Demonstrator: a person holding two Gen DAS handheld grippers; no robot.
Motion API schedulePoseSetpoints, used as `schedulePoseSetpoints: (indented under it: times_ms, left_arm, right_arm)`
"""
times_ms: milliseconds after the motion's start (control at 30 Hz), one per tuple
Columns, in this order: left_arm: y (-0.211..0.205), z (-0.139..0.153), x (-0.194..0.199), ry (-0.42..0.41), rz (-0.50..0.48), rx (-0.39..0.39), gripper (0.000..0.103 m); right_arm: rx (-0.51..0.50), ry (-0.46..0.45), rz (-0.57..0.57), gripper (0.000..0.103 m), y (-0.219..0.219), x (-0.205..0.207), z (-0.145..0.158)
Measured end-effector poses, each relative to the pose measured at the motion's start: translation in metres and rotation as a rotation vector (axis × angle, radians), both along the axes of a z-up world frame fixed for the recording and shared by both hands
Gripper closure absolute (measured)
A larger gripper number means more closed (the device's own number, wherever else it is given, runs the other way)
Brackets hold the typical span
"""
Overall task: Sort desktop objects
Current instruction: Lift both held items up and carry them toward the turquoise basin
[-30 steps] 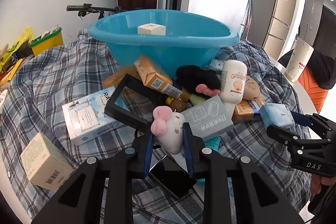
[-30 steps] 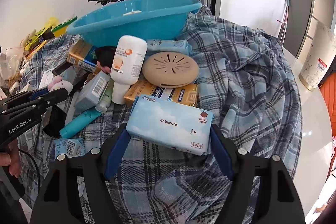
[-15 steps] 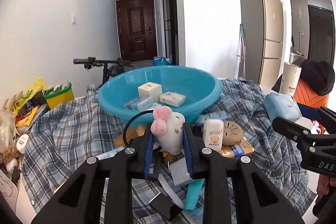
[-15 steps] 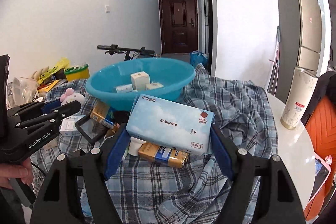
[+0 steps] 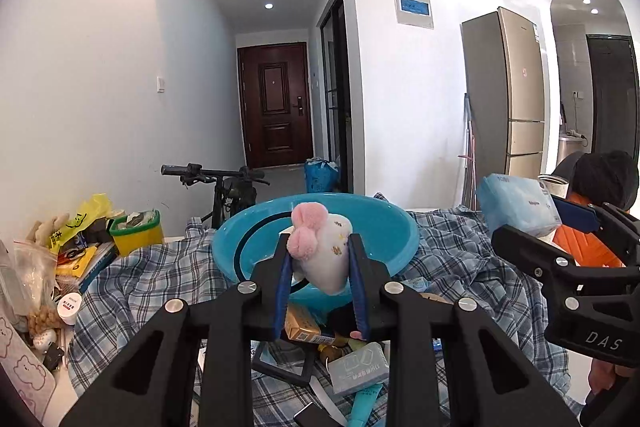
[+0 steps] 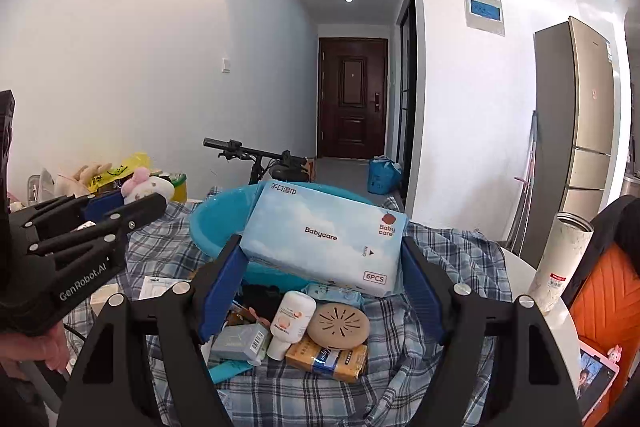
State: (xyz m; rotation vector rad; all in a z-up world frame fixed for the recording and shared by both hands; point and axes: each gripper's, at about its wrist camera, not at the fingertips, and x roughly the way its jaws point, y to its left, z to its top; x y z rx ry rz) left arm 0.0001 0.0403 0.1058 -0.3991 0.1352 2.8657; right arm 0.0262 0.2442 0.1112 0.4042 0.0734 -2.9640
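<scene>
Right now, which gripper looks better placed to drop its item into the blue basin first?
Left, probably: the left gripper holds the plush toy directly before the blue basin; the right gripper carries the wipes pack off beside it.

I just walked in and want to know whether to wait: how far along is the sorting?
Done: cannot tell; the blue plastic basin hides its contents. In hand: left tool grips the white plush toy; right tool grips the blue wipes pack, both raised near the basin. Left: white lotion bottle, round beige disc, yellow packet.

"Babycare", "6PCS" on wipes pack [image 6: 324, 241]
</scene>
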Motion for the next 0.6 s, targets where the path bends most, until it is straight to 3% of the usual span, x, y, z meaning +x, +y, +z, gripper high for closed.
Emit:
schedulePoseSetpoints:
  times_ms: [600]
  left_arm:
    - [-0.006, 0.013, 0.001, 0.021, 0.034, 0.016, 0.075]
  right_arm:
    - [0.019, 0.012, 0.02, 0.028, -0.006, -0.007, 0.008]
